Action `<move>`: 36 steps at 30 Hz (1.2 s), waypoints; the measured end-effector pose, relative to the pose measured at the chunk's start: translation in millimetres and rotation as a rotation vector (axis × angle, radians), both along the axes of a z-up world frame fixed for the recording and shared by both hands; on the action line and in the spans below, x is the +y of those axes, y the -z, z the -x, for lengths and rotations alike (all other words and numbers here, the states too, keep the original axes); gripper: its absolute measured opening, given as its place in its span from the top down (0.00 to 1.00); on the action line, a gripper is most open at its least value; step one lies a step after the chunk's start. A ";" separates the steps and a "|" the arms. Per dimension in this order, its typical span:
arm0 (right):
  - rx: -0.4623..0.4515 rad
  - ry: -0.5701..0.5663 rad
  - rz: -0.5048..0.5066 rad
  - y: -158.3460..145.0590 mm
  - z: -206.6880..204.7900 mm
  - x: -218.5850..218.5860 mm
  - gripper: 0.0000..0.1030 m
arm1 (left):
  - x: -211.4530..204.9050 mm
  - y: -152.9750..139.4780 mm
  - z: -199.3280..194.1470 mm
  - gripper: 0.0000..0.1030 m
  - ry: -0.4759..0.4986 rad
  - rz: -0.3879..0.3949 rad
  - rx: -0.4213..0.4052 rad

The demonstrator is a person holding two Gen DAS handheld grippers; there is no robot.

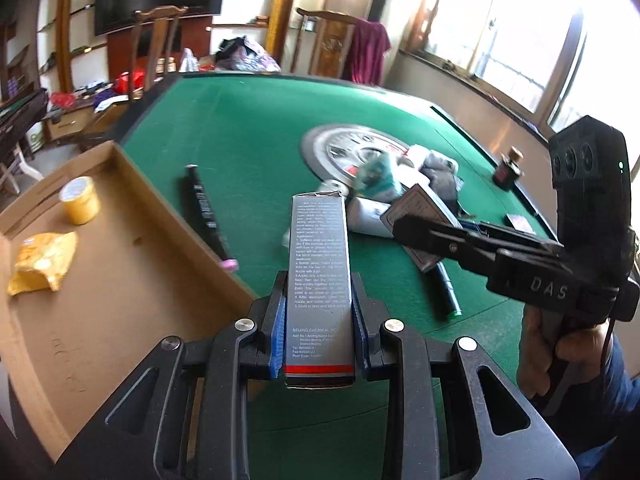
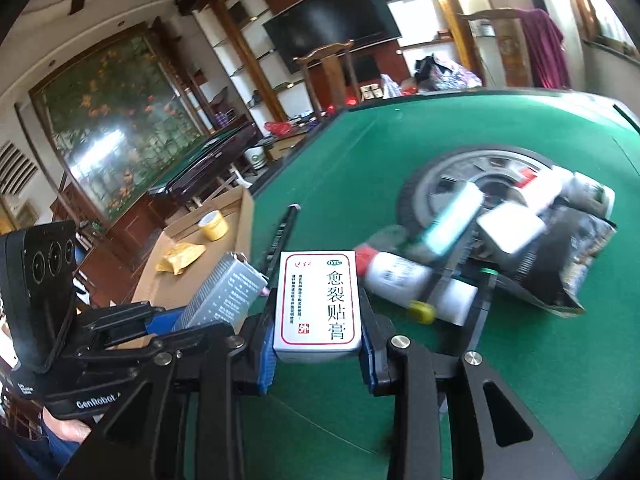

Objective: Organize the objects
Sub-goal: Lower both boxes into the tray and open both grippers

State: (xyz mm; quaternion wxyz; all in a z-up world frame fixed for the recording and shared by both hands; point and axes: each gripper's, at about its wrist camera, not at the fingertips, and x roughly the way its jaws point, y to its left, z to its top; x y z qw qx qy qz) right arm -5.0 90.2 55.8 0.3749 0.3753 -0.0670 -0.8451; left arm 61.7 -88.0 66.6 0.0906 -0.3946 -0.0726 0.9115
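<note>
- Cardboard tray (image 1: 100, 280) sat left of the tabletop (image 1: 256, 128) clutter.
- Left gripper (image 1: 319, 316) fingers clamped a grey carton (image 1: 319, 276), beside the tray's right wall.
- Right gripper (image 2: 318, 356) fingers clamped a white medicine box (image 2: 319, 300), right of the tray.

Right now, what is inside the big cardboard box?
Inside the cardboard box sit a roll of yellow tape and a crumpled yellow packet. The near corner is hidden behind the left gripper.
</note>
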 end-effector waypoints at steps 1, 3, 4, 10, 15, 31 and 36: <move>0.008 -0.013 -0.003 -2.6 -2.5 -7.5 0.68 | -6.6 -1.6 -2.8 0.74 -0.015 -0.003 0.006; 0.011 -0.043 -0.010 -5.0 -5.7 -19.6 0.68 | -21.7 -3.6 -8.3 0.74 -0.045 -0.008 0.010; 0.015 -0.056 -0.016 -6.1 -8.0 -26.4 0.68 | -28.4 -3.9 -10.7 0.74 -0.060 -0.012 0.011; 0.020 -0.158 -0.060 -5.1 -20.5 -74.8 0.68 | -67.4 -2.4 -27.0 0.74 -0.155 -0.023 0.011; 0.022 -0.227 -0.112 -0.8 -28.7 -115.2 0.68 | -101.5 3.4 -43.5 0.74 -0.233 -0.035 -0.003; -0.014 -0.326 -0.333 33.5 -24.9 -226.4 0.68 | -174.6 30.0 -67.8 0.74 -0.449 -0.032 -0.111; -0.036 -0.327 -0.359 38.8 -17.0 -239.1 0.68 | -181.3 30.9 -63.0 0.74 -0.467 -0.037 -0.116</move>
